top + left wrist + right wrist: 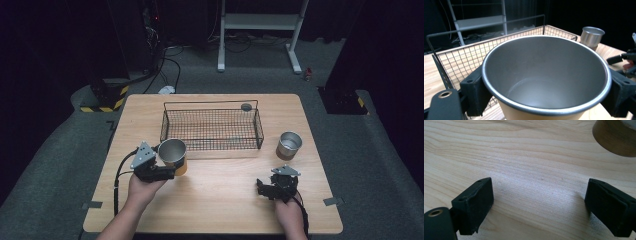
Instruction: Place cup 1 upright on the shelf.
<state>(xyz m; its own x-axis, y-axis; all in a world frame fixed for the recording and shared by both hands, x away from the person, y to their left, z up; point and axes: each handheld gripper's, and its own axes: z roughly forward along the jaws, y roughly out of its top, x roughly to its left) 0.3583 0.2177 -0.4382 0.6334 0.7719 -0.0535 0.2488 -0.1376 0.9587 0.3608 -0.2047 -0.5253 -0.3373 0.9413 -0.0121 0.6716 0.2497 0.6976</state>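
Note:
My left gripper [172, 165] is shut on a steel cup with a tan outside [173, 153], held upright just off the near left corner of the wire basket [212, 129]. In the left gripper view the cup's open mouth [546, 80] sits between both black pads [474, 92], and its inside looks empty. A second steel cup with a brown lower body [289, 145] stands on the table right of the basket. My right gripper [267, 186] rests low over the wood near the front right, open [539, 205], with bare table between its jaws. That cup's brown base [616, 137] shows ahead of it.
The black wire basket [474, 57] holds a small grey round object [246, 106] in its far right corner. The wooden table [225, 210] ends close behind both hands. Dark floor, cables and a white stand [260, 22] lie beyond the far edge.

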